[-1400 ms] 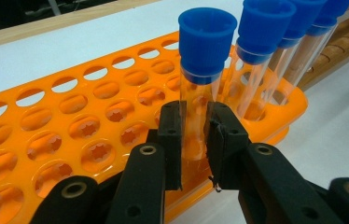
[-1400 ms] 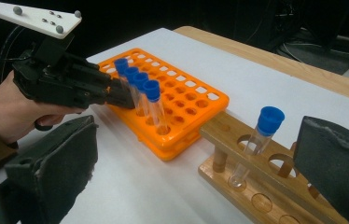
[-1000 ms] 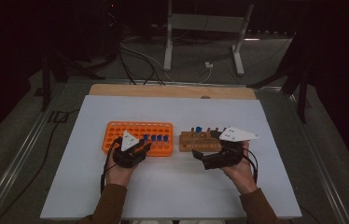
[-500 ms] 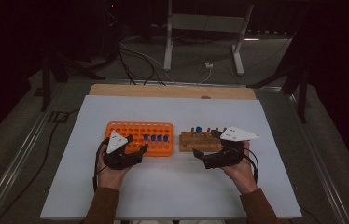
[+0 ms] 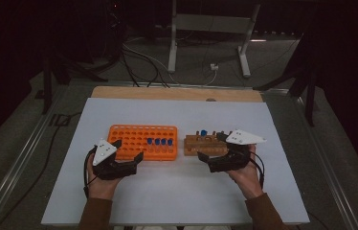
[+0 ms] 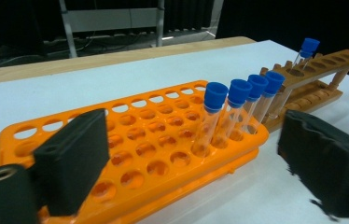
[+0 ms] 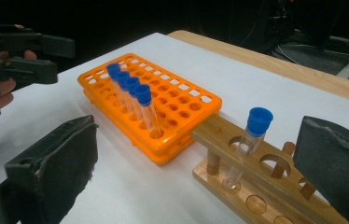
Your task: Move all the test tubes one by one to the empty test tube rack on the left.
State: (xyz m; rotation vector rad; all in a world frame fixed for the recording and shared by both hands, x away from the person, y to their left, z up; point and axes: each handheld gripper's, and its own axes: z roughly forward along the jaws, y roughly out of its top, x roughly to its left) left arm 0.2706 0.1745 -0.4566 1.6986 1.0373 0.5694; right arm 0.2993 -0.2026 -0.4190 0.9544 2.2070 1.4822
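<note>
On the white table (image 5: 177,191), four clear blue-capped test tubes (image 6: 238,109) are seen standing in the orange plastic rack (image 5: 129,139). One blue-capped tube (image 7: 249,140) is left in the brown wooden rack (image 5: 201,146) at three o'clock. The left gripper (image 5: 128,149), just opened, is held empty; the right gripper (image 5: 213,153) is spread, grasping nothing.

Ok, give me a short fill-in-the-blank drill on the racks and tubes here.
1. The orange rack holds ____ blue-capped tubes.
2. The wooden rack holds ____ tube.
3. The cap of the tube in the wooden rack is ____.
4. Nothing sits between the jaws of the left tool; they are ____.

Missing words: four; one; blue; open
</note>
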